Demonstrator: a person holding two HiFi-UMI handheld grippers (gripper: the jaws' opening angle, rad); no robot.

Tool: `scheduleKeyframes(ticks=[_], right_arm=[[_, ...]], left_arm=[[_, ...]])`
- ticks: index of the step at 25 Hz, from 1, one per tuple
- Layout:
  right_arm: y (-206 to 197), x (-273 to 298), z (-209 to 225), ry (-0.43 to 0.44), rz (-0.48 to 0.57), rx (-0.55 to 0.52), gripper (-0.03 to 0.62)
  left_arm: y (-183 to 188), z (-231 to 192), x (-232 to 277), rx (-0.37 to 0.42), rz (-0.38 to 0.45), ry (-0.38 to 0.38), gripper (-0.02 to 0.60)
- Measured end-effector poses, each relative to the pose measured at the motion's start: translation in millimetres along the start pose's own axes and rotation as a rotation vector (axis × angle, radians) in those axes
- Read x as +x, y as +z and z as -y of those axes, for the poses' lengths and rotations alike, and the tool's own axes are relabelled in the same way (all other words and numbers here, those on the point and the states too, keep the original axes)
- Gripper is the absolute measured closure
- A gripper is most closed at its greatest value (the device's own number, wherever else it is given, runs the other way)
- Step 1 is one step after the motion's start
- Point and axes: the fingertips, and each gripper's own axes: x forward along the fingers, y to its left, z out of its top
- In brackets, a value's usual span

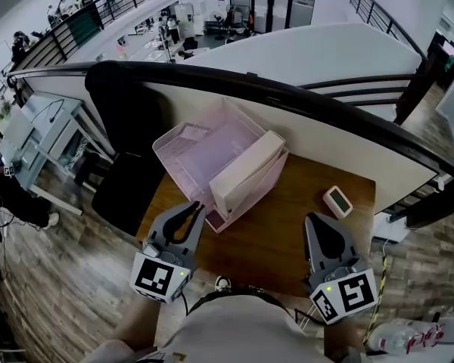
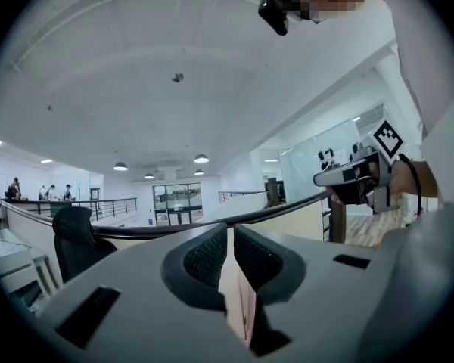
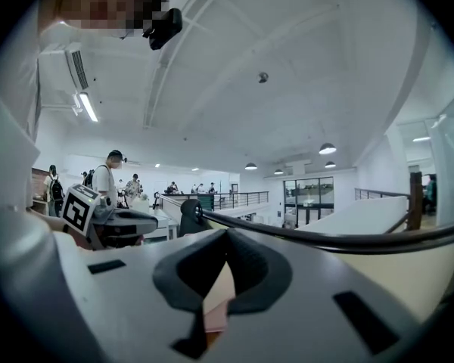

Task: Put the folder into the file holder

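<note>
A pink file holder (image 1: 183,137) lies on the wooden table (image 1: 280,240), with a cream folder (image 1: 246,174) standing on edge along its right side. My left gripper (image 1: 196,206) sits just off the holder's near corner, its jaws shut with nothing between them. In the left gripper view the fingertips (image 2: 231,237) meet, and a strip of cream and pink shows through the slit below. My right gripper (image 1: 312,218) hovers over bare table to the right of the holder, apart from it. It is shut and empty, its tips (image 3: 225,237) touching.
A small white device (image 1: 337,201) lies on the table at the right, beyond my right gripper. A black chair (image 1: 125,180) stands off the table's left edge. A dark curved railing (image 1: 287,97) runs behind the table.
</note>
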Motion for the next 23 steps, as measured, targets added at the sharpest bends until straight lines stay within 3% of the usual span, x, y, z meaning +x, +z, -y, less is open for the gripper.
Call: scheduleKeyframes(ticks=[10, 23], right_arm=[[-0.5, 8.9, -1.8, 0.027, -0.002, -0.001, 0.591], [3.6, 24.8, -3.8, 0.055, 0.002, -0.024, 0.591]], left_arm=[[11.0, -12.2, -11.4, -0.008, 0.037, 0.071, 0.574], [11.4, -18.1, -14.9, 0.001, 0.036, 0.088, 0.578]])
